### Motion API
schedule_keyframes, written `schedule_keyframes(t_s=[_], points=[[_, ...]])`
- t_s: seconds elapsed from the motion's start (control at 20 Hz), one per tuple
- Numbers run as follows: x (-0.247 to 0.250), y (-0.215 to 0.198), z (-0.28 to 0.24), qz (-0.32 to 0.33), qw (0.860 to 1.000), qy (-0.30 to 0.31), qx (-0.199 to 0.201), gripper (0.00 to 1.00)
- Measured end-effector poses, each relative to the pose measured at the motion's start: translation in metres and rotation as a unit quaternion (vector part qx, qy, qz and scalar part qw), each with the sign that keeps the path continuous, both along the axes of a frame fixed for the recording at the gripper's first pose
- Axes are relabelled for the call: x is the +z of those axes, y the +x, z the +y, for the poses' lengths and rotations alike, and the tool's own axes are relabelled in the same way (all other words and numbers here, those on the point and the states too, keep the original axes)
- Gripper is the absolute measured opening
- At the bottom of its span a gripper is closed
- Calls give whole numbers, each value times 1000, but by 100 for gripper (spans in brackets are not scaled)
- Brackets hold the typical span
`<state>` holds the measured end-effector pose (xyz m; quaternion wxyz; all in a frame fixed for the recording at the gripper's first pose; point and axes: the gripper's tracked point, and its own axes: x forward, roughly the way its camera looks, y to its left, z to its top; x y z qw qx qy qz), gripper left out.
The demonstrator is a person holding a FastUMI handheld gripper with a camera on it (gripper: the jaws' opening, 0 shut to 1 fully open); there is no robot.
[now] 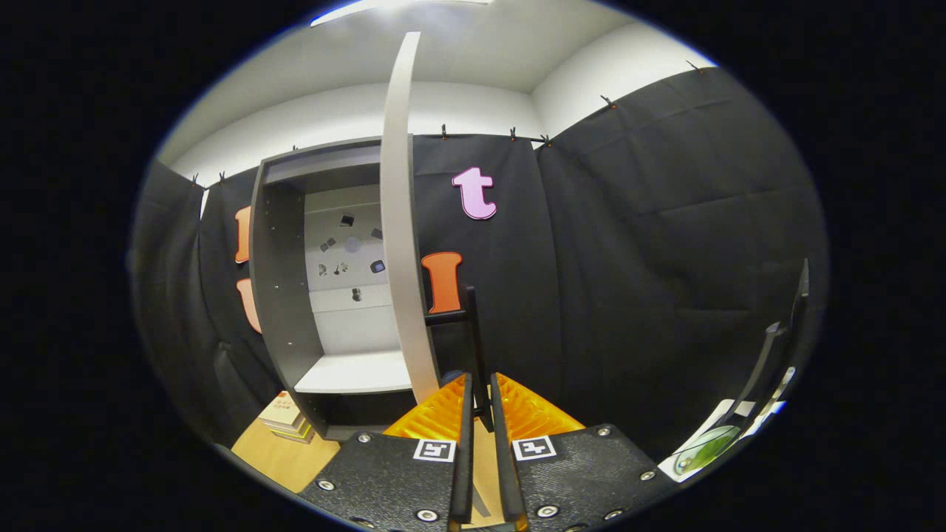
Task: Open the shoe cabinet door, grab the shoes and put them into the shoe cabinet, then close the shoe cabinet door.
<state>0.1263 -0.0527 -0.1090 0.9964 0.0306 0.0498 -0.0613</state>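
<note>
The cabinet [277,295] has a dark grey frame, a pale grey back panel dotted with small dark marks, and a white shelf [355,373] inside. Its door [399,222], edge-on just right of the cabinet, is light grey, with a black handle [473,347] low beside it. The gripper [480,414] closes on that handle. Below the cabinet the floor [281,458] is light wood, and a stack of tan and yellow boxes [284,417] sits at the cabinet's foot. Far right of the cabinet lies something green [702,451].
</note>
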Motion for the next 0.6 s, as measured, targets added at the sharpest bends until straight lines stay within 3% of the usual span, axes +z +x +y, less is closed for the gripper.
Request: schedule_keyframes(t_s=[0.2,0.6], points=[[-1,-11,9,4,1000,9,-19,14],[-13,-13,66,36,999,-10,-13,14]])
